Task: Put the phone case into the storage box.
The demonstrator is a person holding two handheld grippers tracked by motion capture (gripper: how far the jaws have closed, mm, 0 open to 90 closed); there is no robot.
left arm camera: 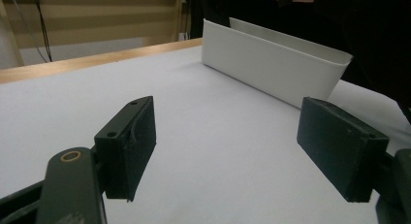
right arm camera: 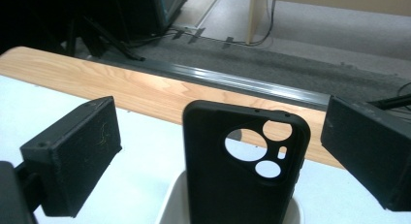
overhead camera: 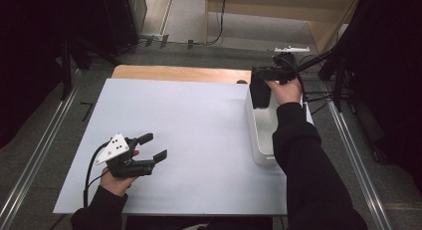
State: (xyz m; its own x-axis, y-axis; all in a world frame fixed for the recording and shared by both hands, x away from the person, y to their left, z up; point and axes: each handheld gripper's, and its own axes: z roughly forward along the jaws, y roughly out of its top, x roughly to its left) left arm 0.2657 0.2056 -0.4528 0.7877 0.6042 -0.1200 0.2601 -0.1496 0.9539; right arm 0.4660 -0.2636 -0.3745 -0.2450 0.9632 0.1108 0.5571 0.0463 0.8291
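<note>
The surface (overhead camera: 189,135) is the big thing here: a flat, matte pale sheet over a wood-grain top, whose light timber edge peeks out along the far side. The person's right sleeve covers its near right corner.

Next down is the white bin (overhead camera: 259,135), a long, smooth plastic trough with rounded corners near the right edge of the surface. The right forearm lies across it in the high view, so its inside and near end are mostly hidden. In the left gripper view its long outer wall (left arm camera: 271,69) is plain to see, but the far end runs into dark clothing.

The right gripper (overhead camera: 261,79) is held up over the far end of the bin, arm stretched forward, hand wrapped around its body. In the right gripper view its jaws stand wide apart, clear of the case on both sides.

The left gripper (overhead camera: 157,148) sits low over the near left part of the surface, pointing towards the bin, jaws wide with nothing between them.

Smallest is the black phone case (right arm camera: 242,166), matte and rubbery looking with round camera cutouts. It stands upright in the bin's far end; its bottom is cut off, so what props it up is hard to tell.
</note>
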